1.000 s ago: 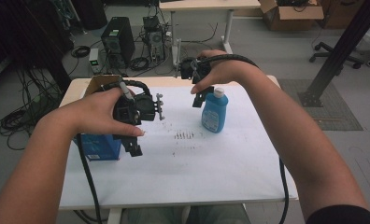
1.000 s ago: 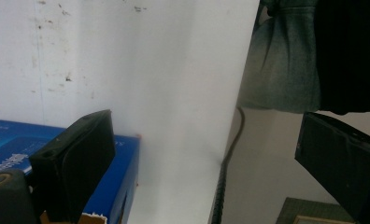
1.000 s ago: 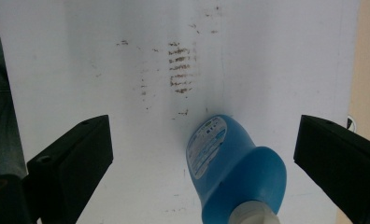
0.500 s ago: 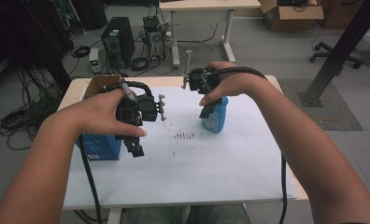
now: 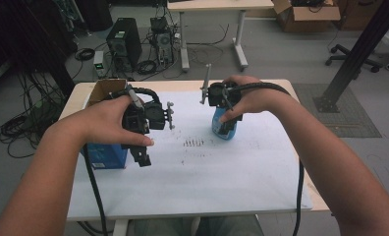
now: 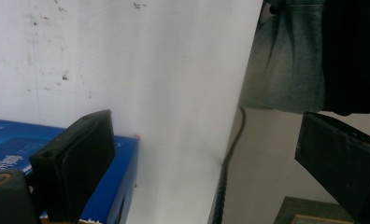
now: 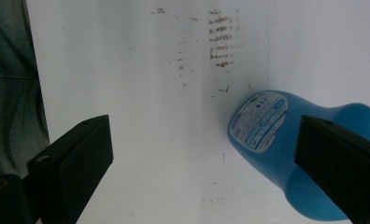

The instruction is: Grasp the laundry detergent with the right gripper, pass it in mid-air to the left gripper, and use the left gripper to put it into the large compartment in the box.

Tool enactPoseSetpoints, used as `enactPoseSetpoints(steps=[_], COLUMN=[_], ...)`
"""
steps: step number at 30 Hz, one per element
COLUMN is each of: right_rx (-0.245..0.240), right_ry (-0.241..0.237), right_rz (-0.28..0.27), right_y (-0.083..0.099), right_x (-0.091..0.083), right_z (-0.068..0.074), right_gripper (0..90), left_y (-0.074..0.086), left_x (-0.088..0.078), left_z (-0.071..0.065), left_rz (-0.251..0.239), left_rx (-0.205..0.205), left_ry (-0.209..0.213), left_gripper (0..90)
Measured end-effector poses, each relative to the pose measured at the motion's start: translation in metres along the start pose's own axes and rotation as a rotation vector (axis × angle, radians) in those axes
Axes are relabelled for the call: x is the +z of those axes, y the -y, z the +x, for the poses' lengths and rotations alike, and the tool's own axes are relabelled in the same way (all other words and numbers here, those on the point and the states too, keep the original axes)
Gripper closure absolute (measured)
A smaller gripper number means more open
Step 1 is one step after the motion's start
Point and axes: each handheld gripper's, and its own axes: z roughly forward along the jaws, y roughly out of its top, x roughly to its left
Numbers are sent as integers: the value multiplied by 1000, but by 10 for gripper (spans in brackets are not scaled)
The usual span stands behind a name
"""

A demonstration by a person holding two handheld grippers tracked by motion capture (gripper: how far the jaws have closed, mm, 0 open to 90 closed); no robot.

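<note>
High view caught my right gripper (image 5: 228, 129) poised directly over the blue detergent bottle (image 5: 222, 129), which stood upright on the white table (image 5: 222, 191), just right of the patch of dark scuff marks (image 5: 193, 143) at the tabletop's middle. Its jaws were spread wide with nothing between them; in the right gripper view one black jaw overlapped the bottle's blue shoulder (image 7: 314, 154), the other hung well clear of it over bare tabletop. My left gripper (image 5: 142, 156) hovered on the far side of the scuff marks from the bottle, above the blue carton (image 5: 106, 156) at the table's left edge, jaws equally wide and empty (the carton's corner (image 6: 122, 182) showed beneath one of them in the left gripper view). A brown cardboard box (image 5: 104, 88) sat behind the carton. By my reckoning the bottle would be smooth moulded plastic: stiff enough not to crush, slick where the glossy label (image 7: 259, 122) covers it, and its weight unknowable from outside, since the fill level could not be read. The narrower waist above the label looked the surest place to close on, with both jaws squarely across it so the bottle could not swivel.
</note>
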Motion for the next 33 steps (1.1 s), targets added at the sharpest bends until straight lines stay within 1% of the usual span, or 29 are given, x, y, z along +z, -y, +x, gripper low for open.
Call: enactPoseSetpoints(steps=[1, 3, 5, 9, 11, 13, 15, 18, 21, 22, 27, 30, 31, 32, 33], right_rx=[0, 6, 5, 20, 23, 37, 44, 63, 80, 78, 95, 104, 113, 113, 128], right_ry=[0, 0, -1, -13, -12, -16, -18, -21, -25, -23, -25, -26, -28, -28, -30], right_rz=[0, -5, -11, -17, -13, -17, -17, -15, -23, -28, -46, -50, -48, -48, -59], right_y=[0, 7, 10, 24, 26, 35, 38, 47, 56, 58, 71, 76, 81, 81, 86], right_x=[0, 1, 1, 4, 5, 8, 9, 12, 15, 16, 19, 20, 23, 23, 25], right_z=[0, 3, 4, 10, 11, 13, 13, 12, 11, 11, 9, 9, 8, 8, 7], right_gripper=[48, 48, 48, 48, 48, 48, 48, 48, 49, 49, 49, 49, 48, 48, 49], left_y=[0, 0, 0, -1, -3, -5, -6, -7, -7, -7, -7, -7, -8, -8, -8], left_x=[0, 0, 0, 1, 1, 2, 3, 3, 4, 4, 4, 5, 5, 5, 5], left_z=[0, -1, -1, -1, -1, -1, -1, -1, -1, -1, -1, -1, -1, -1, -1], left_rz=[1, 1, 1, 2, 9, 12, 12, 12, 13, 13, 14, 16, 18, 17, 17], left_rx=[1, 4, 3, 0, 0, 8, 9, 12, 11, 11, 8, 8, 10, 10, 10], left_ry=[-2, -1, -2, -3, -7, -5, -4, -6, -3, -3, -1, -1, 0, 0, 2], left_gripper=[56, 56, 56, 56, 56, 56, 56, 56, 56, 56, 56, 56, 56, 56, 56])
